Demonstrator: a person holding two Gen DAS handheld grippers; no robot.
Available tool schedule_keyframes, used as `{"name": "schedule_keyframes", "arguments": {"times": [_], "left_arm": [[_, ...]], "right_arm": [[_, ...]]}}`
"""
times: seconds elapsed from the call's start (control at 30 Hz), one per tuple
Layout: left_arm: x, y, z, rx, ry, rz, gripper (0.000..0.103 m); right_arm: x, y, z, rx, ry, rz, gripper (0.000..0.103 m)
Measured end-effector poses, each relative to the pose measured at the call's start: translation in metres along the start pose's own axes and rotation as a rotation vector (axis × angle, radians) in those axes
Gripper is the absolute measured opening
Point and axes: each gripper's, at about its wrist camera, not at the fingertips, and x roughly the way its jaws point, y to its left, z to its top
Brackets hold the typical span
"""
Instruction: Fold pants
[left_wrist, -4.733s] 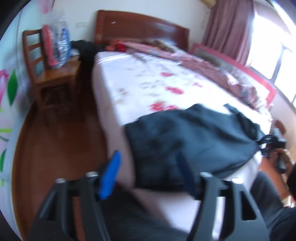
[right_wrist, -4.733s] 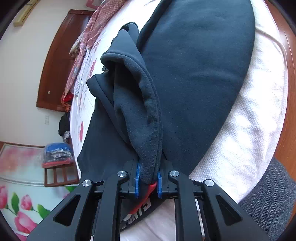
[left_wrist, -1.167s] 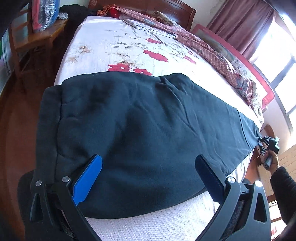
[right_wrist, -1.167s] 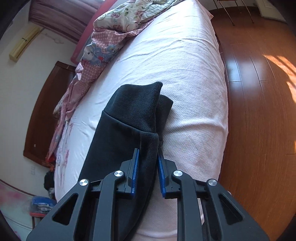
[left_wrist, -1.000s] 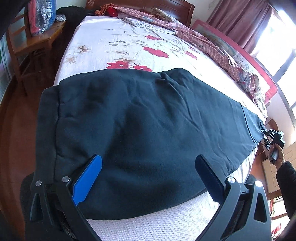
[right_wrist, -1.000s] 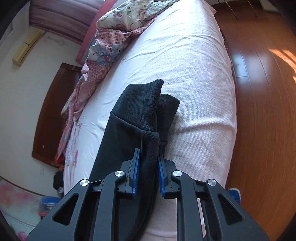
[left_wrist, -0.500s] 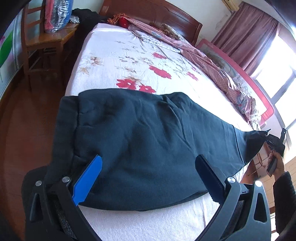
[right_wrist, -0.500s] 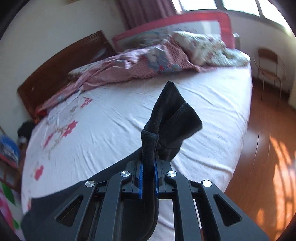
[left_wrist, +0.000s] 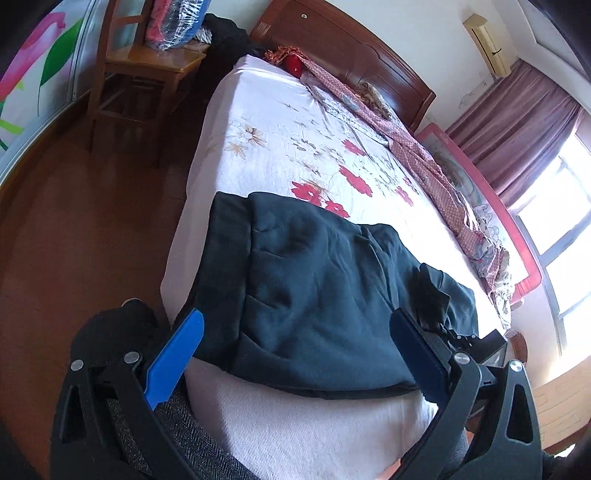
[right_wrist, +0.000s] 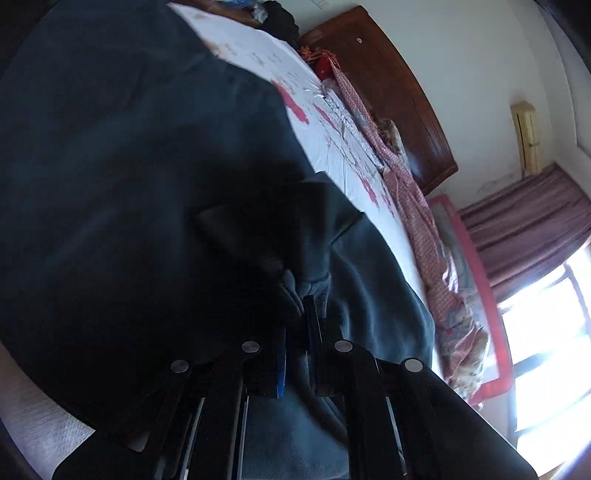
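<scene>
Dark navy pants lie across the foot of the bed, waistband at the left edge. My left gripper is open and empty, hovering over the near edge of the pants. My right gripper is shut on the cuff end of the pants and holds it lifted over the rest of the fabric. In the left wrist view the right gripper shows just right of my left one, with the bunched cuff sticking up from it.
A floral sheet covers the bed, with a pink checked blanket along its far side. A wooden headboard, a wooden chair with a bag on it, wood floor at left, curtains and a window at right.
My right gripper has carried the cuff end leftward over the pants toward the waistband, folding the legs over. My left gripper has pulled back and stayed open.
</scene>
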Motion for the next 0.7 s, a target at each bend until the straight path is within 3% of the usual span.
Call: {"name": "schedule_keyframes", "arguments": {"times": [0.2,0.27,0.33,0.37,0.43,0.5,0.57,0.6,0.7], "left_arm": [[0.005,0.002,-0.007,-0.014,0.014,-0.01,0.101],[0.008,0.001,-0.01,-0.012,0.022,-0.017,0.101],[0.011,-0.002,-0.011,0.0,0.035,-0.017,0.101],[0.012,-0.003,-0.011,0.005,0.043,-0.016,0.101],[0.01,-0.005,-0.011,0.012,0.044,-0.017,0.101],[0.004,-0.004,-0.011,0.025,0.022,-0.011,0.101],[0.002,0.002,-0.011,0.008,0.024,-0.001,0.101],[0.003,0.006,-0.011,-0.013,0.031,-0.003,0.101],[0.006,0.016,-0.011,-0.069,0.047,-0.011,0.101]], "right_arm": [[-0.052,-0.032,0.016,0.073,-0.127,-0.046,0.008],[-0.054,-0.013,0.013,0.012,-0.139,-0.023,0.009],[-0.045,0.019,0.006,-0.102,-0.07,0.052,0.023],[-0.049,0.023,0.003,-0.102,-0.091,0.009,0.023],[-0.063,0.007,0.003,-0.03,-0.083,0.053,0.023],[-0.087,-0.016,0.002,0.085,-0.128,0.13,0.037],[-0.108,-0.038,0.0,0.166,-0.187,0.144,0.054],[-0.11,-0.049,-0.003,0.215,-0.182,0.146,0.055],[-0.088,-0.089,-0.005,0.442,-0.059,0.168,0.055]]}}
